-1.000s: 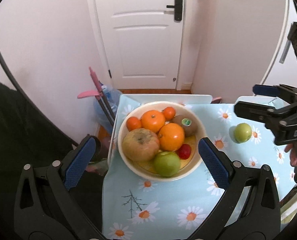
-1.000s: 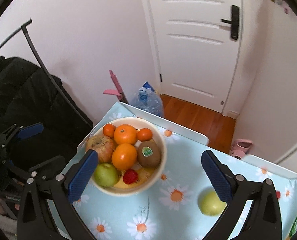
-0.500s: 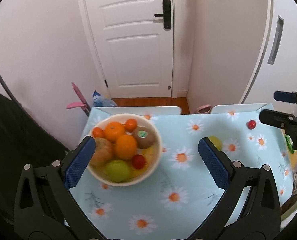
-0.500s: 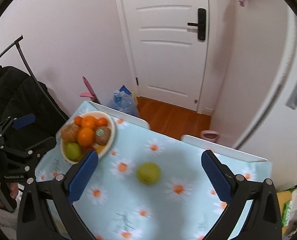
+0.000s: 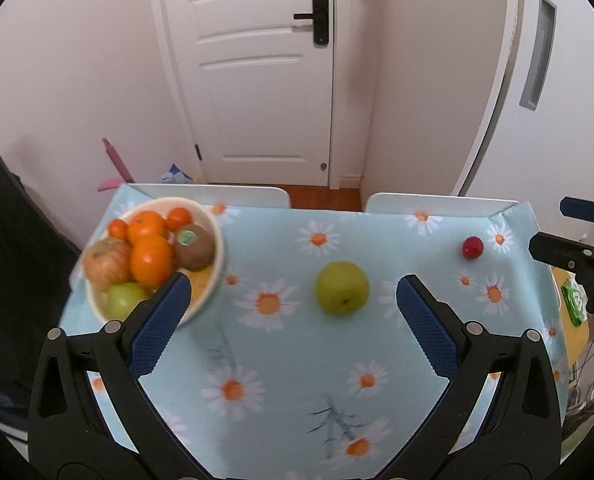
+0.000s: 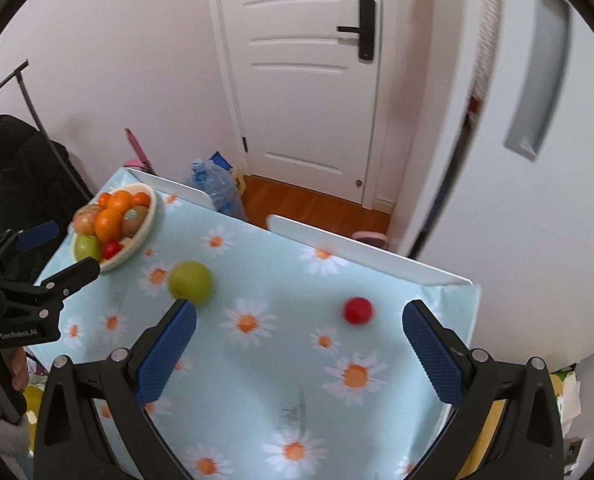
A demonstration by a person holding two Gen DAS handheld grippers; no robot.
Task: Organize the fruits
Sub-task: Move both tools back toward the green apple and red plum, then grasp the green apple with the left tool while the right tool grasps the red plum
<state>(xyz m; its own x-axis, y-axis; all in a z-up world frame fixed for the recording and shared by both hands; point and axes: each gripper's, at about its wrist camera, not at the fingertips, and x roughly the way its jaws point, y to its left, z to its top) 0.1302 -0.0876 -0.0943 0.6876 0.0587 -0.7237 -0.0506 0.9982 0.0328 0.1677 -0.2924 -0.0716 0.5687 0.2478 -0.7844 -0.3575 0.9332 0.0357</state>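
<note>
While both tools hang spread and empty above the daisy cloth [image 5: 297, 360], the left gripper [image 5: 289, 308] has the green apple [image 5: 341, 288] lying between its fingers, just beyond them. The right gripper [image 6: 299, 332] faces the small red fruit [image 6: 358, 310] near the far right edge. Both fruits are round; a clumsy nudge could roll the red one off the table. The bowl [image 5: 213, 232] at far left is heaped, so anything added might tumble out.
</note>
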